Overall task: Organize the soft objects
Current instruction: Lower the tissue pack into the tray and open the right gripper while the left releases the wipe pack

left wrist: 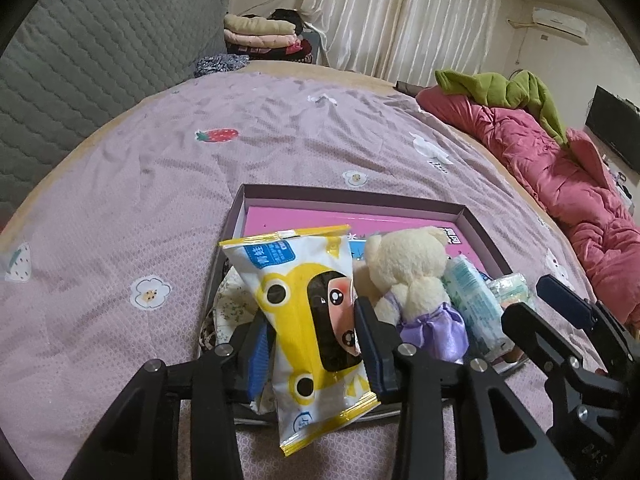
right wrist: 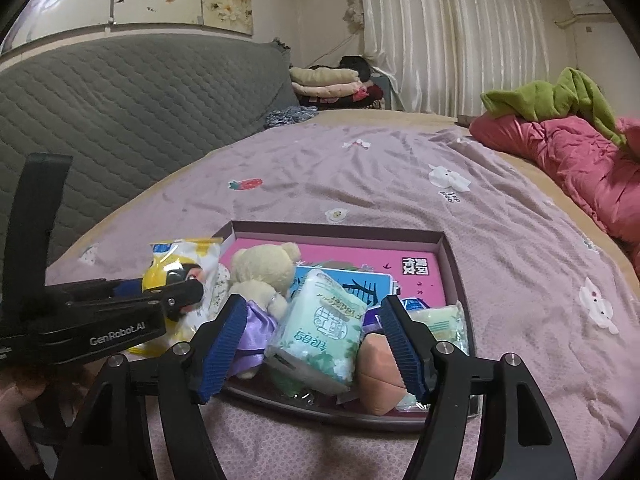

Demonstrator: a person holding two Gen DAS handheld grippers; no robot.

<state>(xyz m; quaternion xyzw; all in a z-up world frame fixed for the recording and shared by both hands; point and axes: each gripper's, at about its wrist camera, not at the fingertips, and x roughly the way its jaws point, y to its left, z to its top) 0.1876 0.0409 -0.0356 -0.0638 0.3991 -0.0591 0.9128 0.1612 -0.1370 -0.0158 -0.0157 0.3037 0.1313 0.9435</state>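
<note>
The left gripper [left wrist: 316,344] holds the yellow wipes pack [left wrist: 308,312] between its fingers over the box [right wrist: 448,256], ready to drop it in beside the teddy bear [right wrist: 260,272], while the right gripper [right wrist: 316,344] hangs wide open around the green tissue pack [right wrist: 320,332], gripping nothing.

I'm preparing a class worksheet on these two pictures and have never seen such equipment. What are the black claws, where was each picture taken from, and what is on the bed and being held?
There is no robot here: a person holds a two-finger claw, called a gripper, in each hand. Each one carries a wide-angle camera looking along its fingers, so the pictures look bent. One picture is from the left gripper, the other from the right gripper. On the bed lies a shallow box holding a bear, a tissue pack and a book. The left gripper pinches a yellow wipes pack over the box's near edge. The right gripper stands open around the tissue pack and does not seem to squeeze it.
</note>
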